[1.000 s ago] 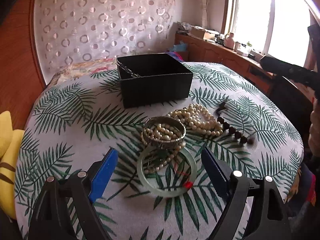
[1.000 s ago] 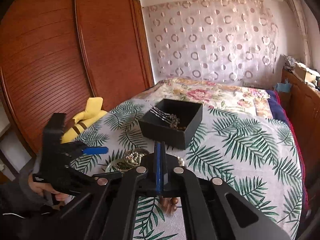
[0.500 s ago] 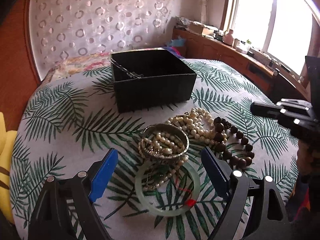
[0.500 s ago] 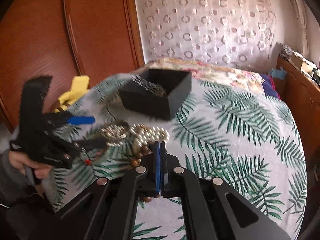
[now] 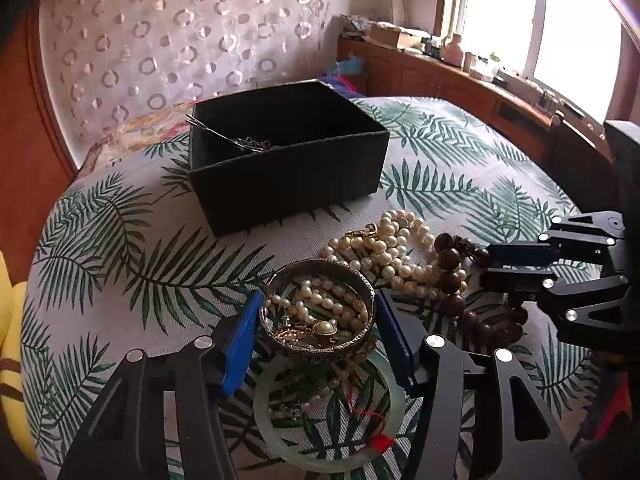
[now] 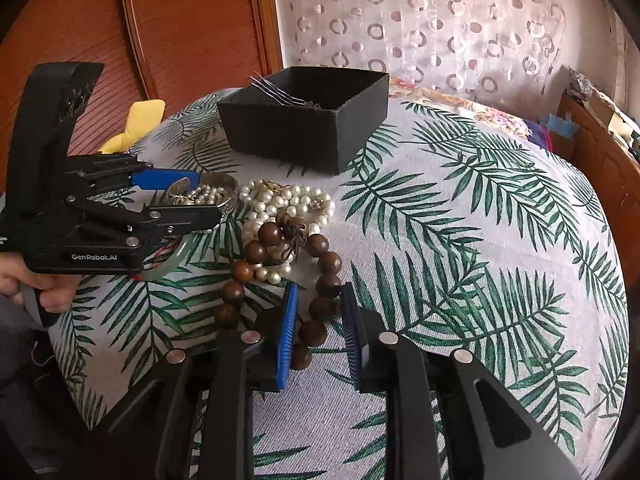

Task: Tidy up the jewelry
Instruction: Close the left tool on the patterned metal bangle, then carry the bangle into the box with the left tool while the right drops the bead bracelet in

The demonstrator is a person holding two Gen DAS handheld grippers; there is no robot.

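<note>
A: On the bench, mid-pile: metal bangle (image 5: 320, 312) with small pearls inside, resting partly on the jade bangle (image 5: 326, 412) at its 6 o'clock.

B: Left claw (image 5: 320, 344)?

A: Open, one blue pad at the bangle's 9 o'clock, the other at 3. Pads look just beside the rim; can't tell if they touch.

B: Other pieces?

A: Pearl necklace (image 6: 288, 204) heaped at 2 o'clock from the metal bangle, wooden bead bracelet (image 6: 316, 280) overlapping its near edge.

B: Right claw (image 6: 318, 324)?

A: Open, fingers straddling the wooden bead strand, gap visible both sides.

B: Box?

A: Black box (image 5: 288, 160) at 12 o'clock, apart from the pile, hair pins (image 5: 232, 138) leaning on its left wall. Leaf-print cloth (image 6: 480, 240) covers the bench.
</note>
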